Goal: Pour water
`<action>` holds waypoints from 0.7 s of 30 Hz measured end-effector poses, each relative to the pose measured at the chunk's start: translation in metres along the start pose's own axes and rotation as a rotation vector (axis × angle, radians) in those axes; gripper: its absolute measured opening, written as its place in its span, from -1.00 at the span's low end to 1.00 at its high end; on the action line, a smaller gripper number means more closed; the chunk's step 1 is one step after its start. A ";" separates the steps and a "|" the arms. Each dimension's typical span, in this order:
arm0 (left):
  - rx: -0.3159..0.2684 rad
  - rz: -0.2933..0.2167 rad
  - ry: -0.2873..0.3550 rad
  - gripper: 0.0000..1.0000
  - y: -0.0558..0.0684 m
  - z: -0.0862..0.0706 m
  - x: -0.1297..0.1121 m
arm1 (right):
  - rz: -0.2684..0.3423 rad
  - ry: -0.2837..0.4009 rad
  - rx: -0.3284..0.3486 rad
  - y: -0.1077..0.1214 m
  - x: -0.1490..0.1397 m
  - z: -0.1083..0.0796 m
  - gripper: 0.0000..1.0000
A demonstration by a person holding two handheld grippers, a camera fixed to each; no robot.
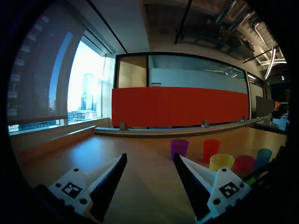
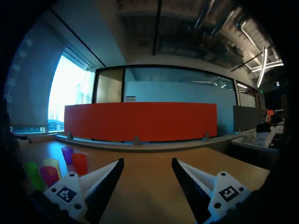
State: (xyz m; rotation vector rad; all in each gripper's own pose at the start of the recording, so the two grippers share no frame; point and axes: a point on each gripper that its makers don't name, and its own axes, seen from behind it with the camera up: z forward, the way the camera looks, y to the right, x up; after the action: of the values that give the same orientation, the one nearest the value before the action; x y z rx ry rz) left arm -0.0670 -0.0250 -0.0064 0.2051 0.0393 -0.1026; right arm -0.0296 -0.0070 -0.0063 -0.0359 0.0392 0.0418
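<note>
cups: purple plastic cup (image 1: 179,147), orange plastic cup (image 1: 211,149), yellow plastic cup (image 1: 221,161), all upright, mouths up; contents unclear
left gripper (image 1: 149,156): fingers spread
right gripper (image 2: 147,160): fingers spread

The left tongs (image 1: 150,155) and right tongs (image 2: 147,159) are white outside and black on their inner faces, each carrying black-and-white square-pattern markers (image 1: 229,189). The bench (image 1: 149,194) is warm wood-brown. In the left gripper view, between one and three o'clock of the tongs, stand a purple cup (image 1: 179,147), an orange-red cup (image 1: 211,149), a yellow cup (image 1: 221,162), a pink cup (image 1: 243,164) and a translucent blue cup (image 1: 264,156). In the right gripper view a green cup (image 2: 33,174) sits at nine o'clock. The divider panel (image 1: 179,106) is plain orange-red.
</note>
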 end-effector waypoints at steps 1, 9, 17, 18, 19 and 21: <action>0.000 0.000 0.000 0.85 0.000 0.000 0.000 | 0.003 -0.008 -0.001 0.001 -0.003 0.000 0.98; 0.000 0.000 0.000 0.85 0.000 0.000 0.000 | -0.010 -0.045 -0.012 0.005 -0.021 0.001 0.98; 0.000 0.000 0.000 0.85 0.000 0.000 0.000 | -0.008 -0.060 -0.018 0.008 -0.027 0.007 0.98; 0.000 0.000 0.000 0.85 0.001 0.000 0.000 | -0.008 -0.060 -0.017 0.009 -0.027 0.008 0.98; 0.000 0.000 0.000 0.85 0.001 0.000 0.000 | -0.007 -0.060 -0.015 0.009 -0.027 0.008 0.98; 0.000 0.000 0.000 0.85 0.000 0.000 0.000 | -0.007 -0.061 -0.012 0.009 -0.027 0.008 0.98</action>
State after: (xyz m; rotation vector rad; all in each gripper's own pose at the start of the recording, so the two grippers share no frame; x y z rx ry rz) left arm -0.0674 -0.0246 -0.0062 0.2051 0.0393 -0.1027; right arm -0.0566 0.0008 0.0024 -0.0467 -0.0220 0.0360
